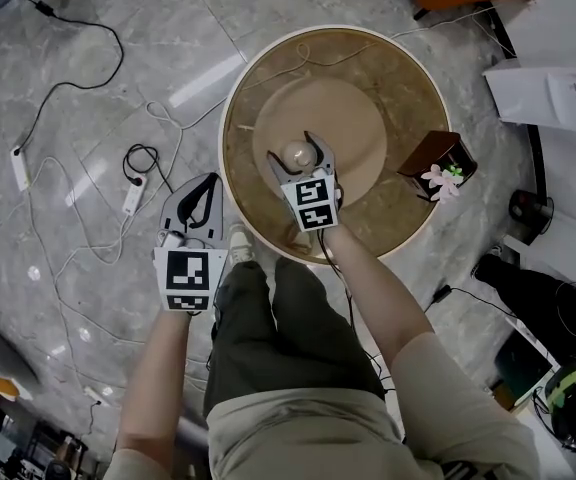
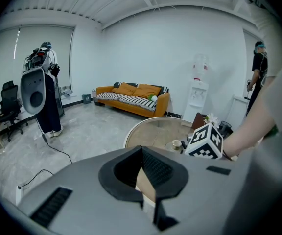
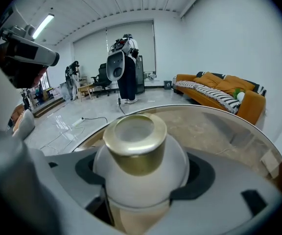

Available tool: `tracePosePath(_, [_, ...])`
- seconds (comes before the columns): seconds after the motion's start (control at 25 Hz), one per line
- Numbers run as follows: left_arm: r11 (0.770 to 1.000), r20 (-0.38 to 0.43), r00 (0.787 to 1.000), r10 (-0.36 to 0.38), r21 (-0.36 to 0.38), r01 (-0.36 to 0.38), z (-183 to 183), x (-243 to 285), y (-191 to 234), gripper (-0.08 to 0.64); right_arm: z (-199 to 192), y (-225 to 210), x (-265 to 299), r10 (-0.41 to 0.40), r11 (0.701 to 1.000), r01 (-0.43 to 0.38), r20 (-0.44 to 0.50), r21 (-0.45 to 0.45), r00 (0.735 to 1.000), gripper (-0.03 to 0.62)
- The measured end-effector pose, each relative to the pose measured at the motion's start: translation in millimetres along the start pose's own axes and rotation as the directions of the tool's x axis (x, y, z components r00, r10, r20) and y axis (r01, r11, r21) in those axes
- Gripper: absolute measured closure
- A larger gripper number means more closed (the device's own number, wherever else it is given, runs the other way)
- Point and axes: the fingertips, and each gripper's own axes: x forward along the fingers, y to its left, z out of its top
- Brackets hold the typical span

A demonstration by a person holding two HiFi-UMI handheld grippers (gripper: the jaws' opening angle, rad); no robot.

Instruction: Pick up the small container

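The small container (image 1: 296,153), a white rounded jar with a gold lid, stands near the middle of the round table (image 1: 408,230). My right gripper (image 1: 293,148) reaches over the table's near side. Its jaws stand wide on either side of the jar, and I see no squeeze on it. In the right gripper view the jar (image 3: 138,151) fills the space between the jaws of the right gripper (image 3: 141,177). My left gripper (image 1: 196,200) hangs off the table to the left over the floor, jaws together and empty. From the left gripper (image 2: 148,180) the jar (image 2: 176,144) shows small beside the right gripper's marker cube.
A brown box with a pink flower (image 1: 438,160) stands at the table's right edge. Cables and power strips (image 1: 133,196) trail across the marble floor on the left. An orange sofa (image 2: 133,97) stands at the far wall. My legs are close against the table's near rim.
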Motion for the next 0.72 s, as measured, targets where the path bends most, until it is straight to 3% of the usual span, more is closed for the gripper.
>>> tracePosePath(0.32, [1.000,0.041,0.999,-0.008,0.029,0.006,32.2,-29.3,-8.2,0.554,25.7,-3.9,-56.2,-0.011,1.000,0.011,0.003,0.015,1.000,0.252])
tracePosePath(0.72, [0.996,0.101,0.995,-0.018,0.091,0.009,115.5,-97.7,-22.8,0.554,146.8,-10.7,-208.0,-0.051,0.998,0.049,0.092,0.034,0.994,0.252])
